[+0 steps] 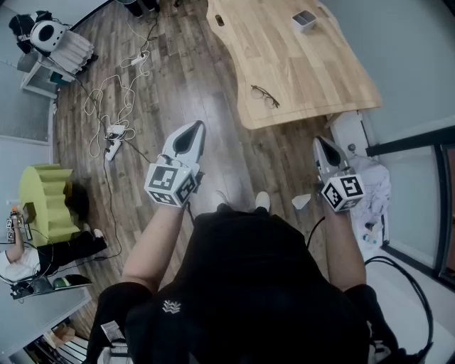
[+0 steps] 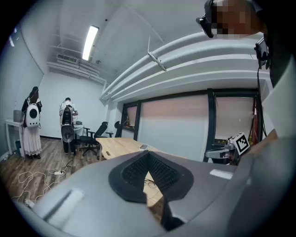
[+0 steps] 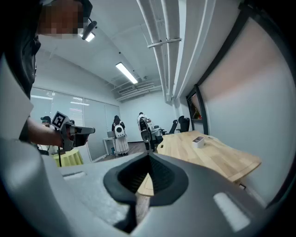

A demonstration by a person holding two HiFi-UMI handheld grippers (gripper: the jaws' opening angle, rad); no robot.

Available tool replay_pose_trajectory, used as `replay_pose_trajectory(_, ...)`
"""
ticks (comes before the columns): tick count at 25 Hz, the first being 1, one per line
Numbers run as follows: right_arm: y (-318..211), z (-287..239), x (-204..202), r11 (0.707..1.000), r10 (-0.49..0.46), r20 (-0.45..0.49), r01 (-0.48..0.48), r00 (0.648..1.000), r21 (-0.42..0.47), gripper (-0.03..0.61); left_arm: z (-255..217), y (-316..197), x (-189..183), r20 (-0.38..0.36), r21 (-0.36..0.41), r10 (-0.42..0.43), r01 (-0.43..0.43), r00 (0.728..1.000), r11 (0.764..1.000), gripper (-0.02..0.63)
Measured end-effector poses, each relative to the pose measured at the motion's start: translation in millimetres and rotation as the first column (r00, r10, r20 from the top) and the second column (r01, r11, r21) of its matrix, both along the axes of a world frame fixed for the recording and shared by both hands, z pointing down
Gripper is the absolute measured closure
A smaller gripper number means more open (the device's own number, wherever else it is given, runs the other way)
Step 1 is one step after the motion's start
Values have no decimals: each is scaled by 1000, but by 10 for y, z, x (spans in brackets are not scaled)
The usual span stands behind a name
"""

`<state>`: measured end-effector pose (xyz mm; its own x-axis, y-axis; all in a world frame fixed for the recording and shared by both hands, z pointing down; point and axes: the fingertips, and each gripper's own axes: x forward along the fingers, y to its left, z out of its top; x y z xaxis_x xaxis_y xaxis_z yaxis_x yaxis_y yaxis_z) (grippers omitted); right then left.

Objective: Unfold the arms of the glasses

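- Now, count: 1 pair of glasses point(image 1: 264, 95), 1 table point(image 1: 313, 71), 1 small box point(image 1: 304, 20), 2 grippers.
- Glasses lie on table top near its near edge, by the curved left side; box at far end, well apart.
- Left gripper point(image 1: 190, 131): jaws clenched, tips meeting, nothing betw. them. Right gripper point(image 1: 323, 146): same, closed & empty.
- Both held over floor point(image 1: 213, 106), short of table edge, well apart from glasses; open floor ahead, cables point(image 1: 114, 106) off to left.
- Head + left gripper views show glasses; right gripper view gives box & table top.

Matt lt-wood table point(image 1: 306, 71), glossy dk plank floor point(image 1: 178, 85), thin-wire glasses point(image 1: 264, 95).
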<state>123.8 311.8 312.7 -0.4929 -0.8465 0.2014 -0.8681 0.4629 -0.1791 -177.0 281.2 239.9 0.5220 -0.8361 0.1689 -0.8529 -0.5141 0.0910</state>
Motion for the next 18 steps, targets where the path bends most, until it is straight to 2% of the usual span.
replay_pose_trajectory(4,-16,26,283,1000,29,58,-29,998,4,580,-23,-13,203,25,25,-6,6,1000,1000,609)
replay_pose_trajectory(10,-50,171,525,1000,1,91,0,996,-3,580,-34,-69,571,30,19,-38,37,999,999,609)
replay_pose_trajectory(14,-126,210,601,1000,5,108,-5,994,-2,578,99,-45,621,58,9,-40,40,997,999,609)
replay_pose_trajectory(18,-292,255,643,1000,-12,104,13,994,-7,578,135,-132,585,55,-7,-88,89,995,996,609)
